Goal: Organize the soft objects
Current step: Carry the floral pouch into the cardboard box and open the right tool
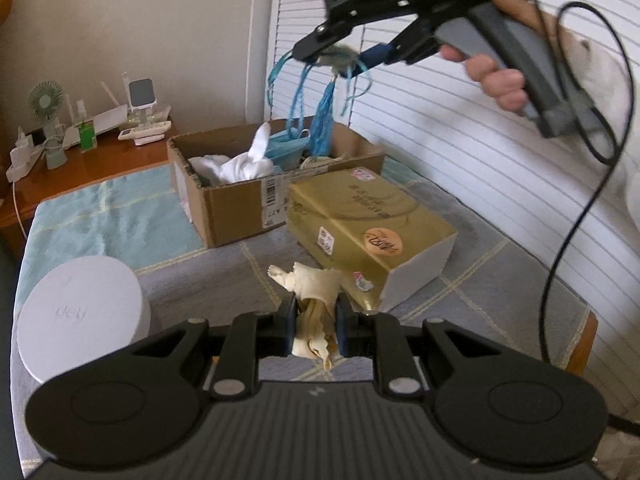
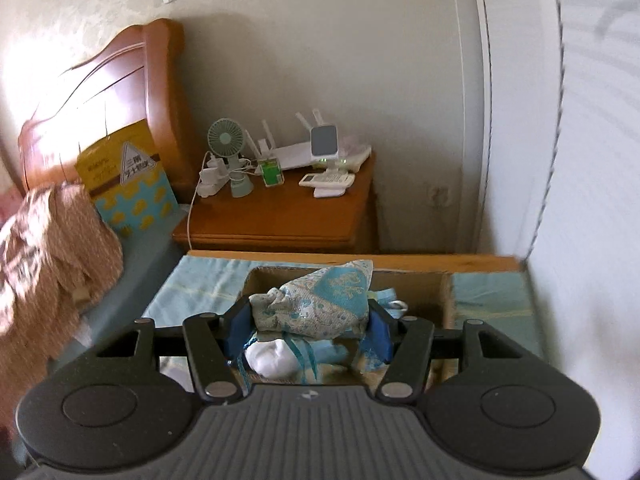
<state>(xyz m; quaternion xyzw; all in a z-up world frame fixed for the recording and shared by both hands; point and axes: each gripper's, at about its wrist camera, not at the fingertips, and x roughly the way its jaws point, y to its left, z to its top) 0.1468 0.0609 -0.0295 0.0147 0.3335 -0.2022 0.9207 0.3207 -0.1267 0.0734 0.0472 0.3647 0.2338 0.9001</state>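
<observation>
Landmark: the open cardboard box [image 1: 240, 196] is taken as reference; it is set on a checked cloth-covered surface [image 1: 120, 216].
White cylinder: a round white container [image 1: 76, 320] marked "deli" is seen well to the left of the box and nearer the camera.
Nightstand: a wooden nightstand [image 2: 280, 216] is found behind and left of the box, loaded with a small green fan [image 2: 226, 138], a router [image 2: 296, 152] and a remote [image 2: 328, 180].
Box contents: white cloth [image 1: 240, 164] and a blue face mask [image 1: 284, 150] are held inside the box.
Left tool [image 1: 316, 320]: it is clenched on a crumpled cream cloth [image 1: 316, 284], held in front of the box and above the surface.
Gold box: a gold carton [image 1: 368, 232] is placed just beside the box, on its right and touching it.
Right tool [image 2: 308, 320]: it is gripped in a hand [image 1: 500, 72] and grasps a blue-patterned drawstring pouch [image 2: 324, 300], whose blue tassels [image 1: 320, 120] are dangled over the open box.
Louvred doors: white slatted doors [image 1: 480, 140] are seen right of the box.
</observation>
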